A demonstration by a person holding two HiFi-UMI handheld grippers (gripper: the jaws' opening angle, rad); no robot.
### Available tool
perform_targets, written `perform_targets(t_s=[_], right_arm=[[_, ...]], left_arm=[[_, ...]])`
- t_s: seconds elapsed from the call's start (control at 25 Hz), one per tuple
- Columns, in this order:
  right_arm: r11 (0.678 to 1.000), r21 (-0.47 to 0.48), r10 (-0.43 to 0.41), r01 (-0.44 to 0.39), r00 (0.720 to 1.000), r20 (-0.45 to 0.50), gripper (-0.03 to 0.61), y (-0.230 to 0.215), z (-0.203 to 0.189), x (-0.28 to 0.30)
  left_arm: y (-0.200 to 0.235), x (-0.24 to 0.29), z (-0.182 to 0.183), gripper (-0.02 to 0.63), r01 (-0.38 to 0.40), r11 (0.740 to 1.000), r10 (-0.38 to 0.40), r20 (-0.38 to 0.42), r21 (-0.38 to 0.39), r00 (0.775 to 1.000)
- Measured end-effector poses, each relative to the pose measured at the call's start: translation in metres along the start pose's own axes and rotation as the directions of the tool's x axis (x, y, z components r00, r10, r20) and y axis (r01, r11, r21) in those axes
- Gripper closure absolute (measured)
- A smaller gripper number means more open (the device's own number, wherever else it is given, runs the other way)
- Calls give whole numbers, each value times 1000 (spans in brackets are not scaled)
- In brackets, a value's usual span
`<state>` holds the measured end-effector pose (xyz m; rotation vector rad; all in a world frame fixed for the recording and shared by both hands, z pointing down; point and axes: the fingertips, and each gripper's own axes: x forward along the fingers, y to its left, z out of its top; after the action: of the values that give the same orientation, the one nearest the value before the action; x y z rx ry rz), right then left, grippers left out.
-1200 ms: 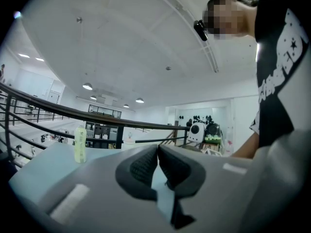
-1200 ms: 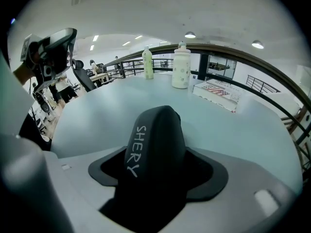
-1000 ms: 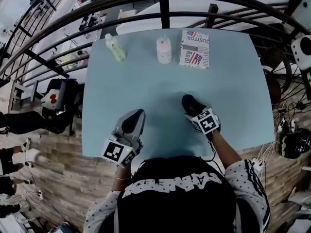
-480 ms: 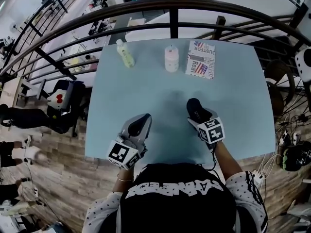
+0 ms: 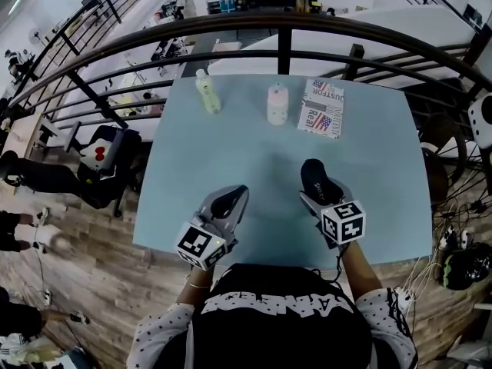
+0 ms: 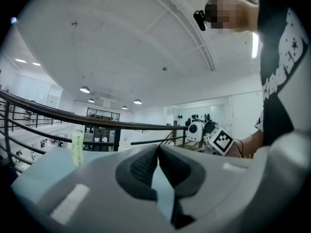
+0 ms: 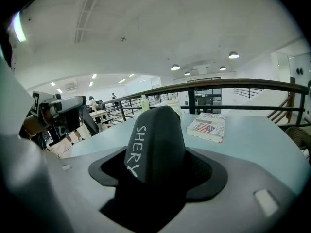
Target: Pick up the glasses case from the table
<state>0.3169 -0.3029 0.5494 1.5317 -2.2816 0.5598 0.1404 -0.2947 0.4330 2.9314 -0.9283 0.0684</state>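
Already your right claw (image 5: 318, 192) is pinching the black, hard-shelled glasses case (image 7: 154, 140) with white lettering down its side; the case is standing upright between the two jaws and filling the gap, as the right gripper view is showing plainly. Over the last second that claw has been drawing back toward your body, and its marker cube is looming larger in the head view; so I am judging that you are raising the case off the pale blue desk (image 5: 231, 141), not merely gripping it there. Whether its lower end is fully clear of the desk I cannot tell, because the claw is hiding it.

Your left claw (image 6: 158, 154) is staying pressed together with nothing between its jaws; it is hovering over the near left part of the desk, well apart from the case, and taking no part.

Along the far edge the pale green plastic bottle (image 5: 207, 93), the white-and-pink bottle (image 5: 277, 104) and the newspaper-print box (image 5: 322, 108) are sitting untouched, as they were a second ago.

For the task this is meaning the pick-up is nearly finished; you are needing only a steady squeeze, since that smooth rounded shell is looking liable to slip.
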Motion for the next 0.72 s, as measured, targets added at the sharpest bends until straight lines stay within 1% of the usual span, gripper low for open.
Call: perform_targets(t_s=[0.2, 0.36, 0.52, 0.72], right_arm=[[1000, -5, 6, -6, 998, 68, 216, 3, 21, -19], [1000, 11, 20, -22, 992, 121, 216, 9, 34, -32], [999, 33, 36, -43, 984, 177, 216, 14, 47, -46], [997, 38, 57, -68, 968, 245, 216, 21, 65, -64]], left_arm=[[-6, -2, 6, 614, -14, 1000, 14, 6, 16, 1000], [-7, -7, 6, 614, -28, 999, 28, 3, 25, 1000], [-9, -8, 4, 614, -36, 999, 36, -5, 29, 999], [-14, -7, 8, 614, -39, 998, 39, -5, 39, 999]])
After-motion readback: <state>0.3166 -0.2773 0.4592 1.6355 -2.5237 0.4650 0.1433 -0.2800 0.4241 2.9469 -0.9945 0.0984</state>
